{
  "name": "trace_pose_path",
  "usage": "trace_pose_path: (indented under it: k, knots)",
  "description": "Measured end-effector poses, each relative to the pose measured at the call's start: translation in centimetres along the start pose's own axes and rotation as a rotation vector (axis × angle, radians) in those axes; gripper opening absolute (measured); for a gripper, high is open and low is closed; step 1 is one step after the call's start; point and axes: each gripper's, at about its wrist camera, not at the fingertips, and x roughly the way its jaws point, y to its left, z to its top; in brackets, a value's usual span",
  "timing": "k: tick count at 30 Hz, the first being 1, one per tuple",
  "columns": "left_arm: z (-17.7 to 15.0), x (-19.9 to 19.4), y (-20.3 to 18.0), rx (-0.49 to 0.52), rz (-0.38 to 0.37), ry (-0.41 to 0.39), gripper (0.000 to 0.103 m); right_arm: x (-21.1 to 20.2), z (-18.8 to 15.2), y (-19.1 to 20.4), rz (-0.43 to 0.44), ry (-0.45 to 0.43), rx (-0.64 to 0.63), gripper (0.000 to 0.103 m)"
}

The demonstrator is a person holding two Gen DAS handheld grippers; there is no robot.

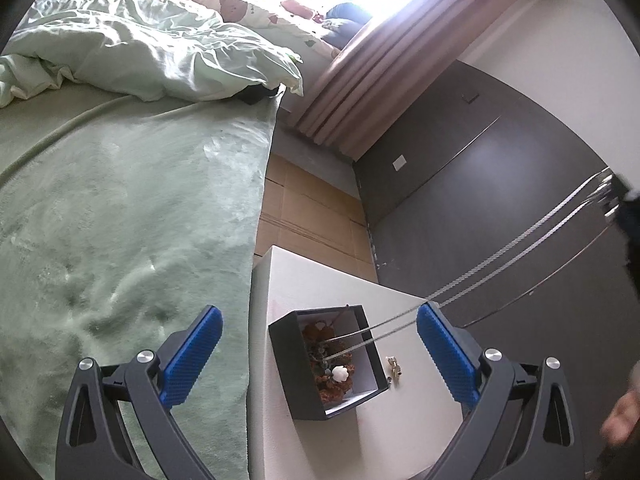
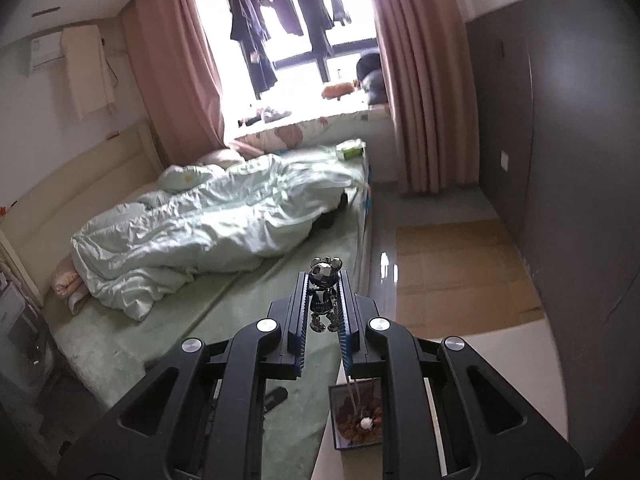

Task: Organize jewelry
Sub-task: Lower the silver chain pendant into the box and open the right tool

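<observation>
while right tongs (image 2: 322,300) pinch what looks like a bear pendant (image 2: 323,292), its chain (image 1: 500,258) trails from the box (image 1: 288,354).

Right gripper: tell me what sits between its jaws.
A small silver bear-shaped figurine pendant, clamped between the jaws of the right gripper; the right wrist view shows it.

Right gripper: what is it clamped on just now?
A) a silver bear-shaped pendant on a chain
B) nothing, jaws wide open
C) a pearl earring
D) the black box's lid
A: the right gripper pinches a silver bear-shaped pendant, and its chain runs down into the open black box.
</observation>
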Motion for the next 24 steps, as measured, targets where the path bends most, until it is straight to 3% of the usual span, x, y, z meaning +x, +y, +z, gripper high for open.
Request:
trace_pose_path:
  k: [9, 21, 23, 24]
  knots:
    - [0.0, 0.2, 0.1, -0.007, 0.011, -0.001, 0.094, 6.0, -5.3, -2.4, -0.015, 0.151, 0.032, 0.015]
    - [-0.1, 0.8, 0.6, -0.011, 0.051, 0.006, 0.094, 11.7, -10.6, -4.9, 0.066, 0.303, 0.109, 0.015]
    - [-0.2, 1.0, 0.5, -0.008, 0.054, 0.009, 0.094, 12.4, -11.1, -5.0, 0.05, 0.332, 0.102, 0.018]
    - [-0.2, 1.1, 0.4, -0.005, 0.056, 0.011, 0.094, 12.8, -11.4, -5.2, 0.053, 0.349, 0.107, 0.025]
